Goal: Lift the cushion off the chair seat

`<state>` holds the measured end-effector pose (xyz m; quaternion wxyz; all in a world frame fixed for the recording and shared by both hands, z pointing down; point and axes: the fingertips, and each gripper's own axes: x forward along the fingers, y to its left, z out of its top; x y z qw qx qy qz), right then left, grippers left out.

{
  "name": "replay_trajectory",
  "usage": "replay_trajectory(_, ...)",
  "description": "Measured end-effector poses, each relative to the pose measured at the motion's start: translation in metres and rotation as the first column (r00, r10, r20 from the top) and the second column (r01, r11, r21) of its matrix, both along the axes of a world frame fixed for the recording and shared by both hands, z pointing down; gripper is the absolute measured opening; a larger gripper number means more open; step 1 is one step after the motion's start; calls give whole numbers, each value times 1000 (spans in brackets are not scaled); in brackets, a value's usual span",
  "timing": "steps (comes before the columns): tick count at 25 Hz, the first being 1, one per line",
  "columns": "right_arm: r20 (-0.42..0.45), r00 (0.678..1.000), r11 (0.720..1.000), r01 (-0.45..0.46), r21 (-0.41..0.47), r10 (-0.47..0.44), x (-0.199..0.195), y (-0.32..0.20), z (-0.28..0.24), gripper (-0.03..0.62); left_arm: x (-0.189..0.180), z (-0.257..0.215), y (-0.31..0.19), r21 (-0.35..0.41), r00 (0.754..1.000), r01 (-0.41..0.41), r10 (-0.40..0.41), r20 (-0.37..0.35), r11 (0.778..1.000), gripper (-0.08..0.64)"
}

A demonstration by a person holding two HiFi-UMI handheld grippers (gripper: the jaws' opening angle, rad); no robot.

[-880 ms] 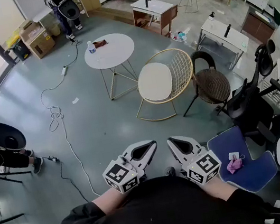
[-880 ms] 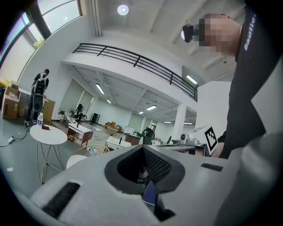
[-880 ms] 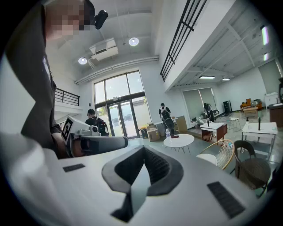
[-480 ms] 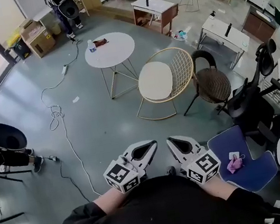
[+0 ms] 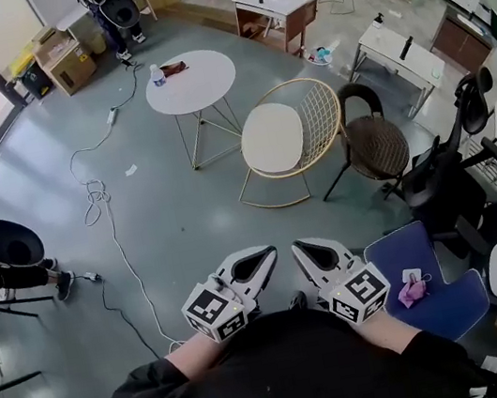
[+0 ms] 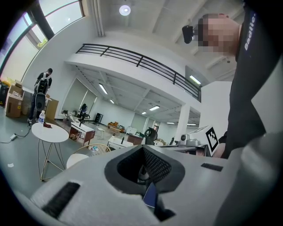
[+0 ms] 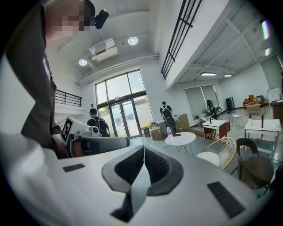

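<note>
A round white cushion (image 5: 273, 138) lies on the seat of a gold wire chair (image 5: 315, 119) in the middle of the room, well ahead of me. Both grippers are held close to my body, far short of the chair. My left gripper (image 5: 257, 260) is shut with nothing in it, and so is my right gripper (image 5: 307, 251). In the left gripper view the cushion (image 6: 76, 160) shows small at the lower left, past the shut left gripper (image 6: 142, 148). From the right gripper (image 7: 143, 148) the cushion (image 7: 208, 158) and chair (image 7: 223, 150) appear at the right.
A round white table (image 5: 190, 82) with a bottle stands behind the chair. A dark woven chair (image 5: 375, 150) is right of it. A blue seat (image 5: 434, 280) lies by my right side. A cable (image 5: 112, 236) runs over the floor at left. Another person (image 5: 110, 8) stands at the back.
The scene has slid up a little in the head view. Both grippers stay shut in the same place in front of my body.
</note>
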<state>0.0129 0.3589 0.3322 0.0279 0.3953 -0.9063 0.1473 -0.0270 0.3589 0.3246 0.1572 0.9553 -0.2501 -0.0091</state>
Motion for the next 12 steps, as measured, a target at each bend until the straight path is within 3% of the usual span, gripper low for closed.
replay_trajectory(12,28,999,999,42,-7,-42,44,-21,14,29,32,14,-21,-18,995,104,-104,0,994,15)
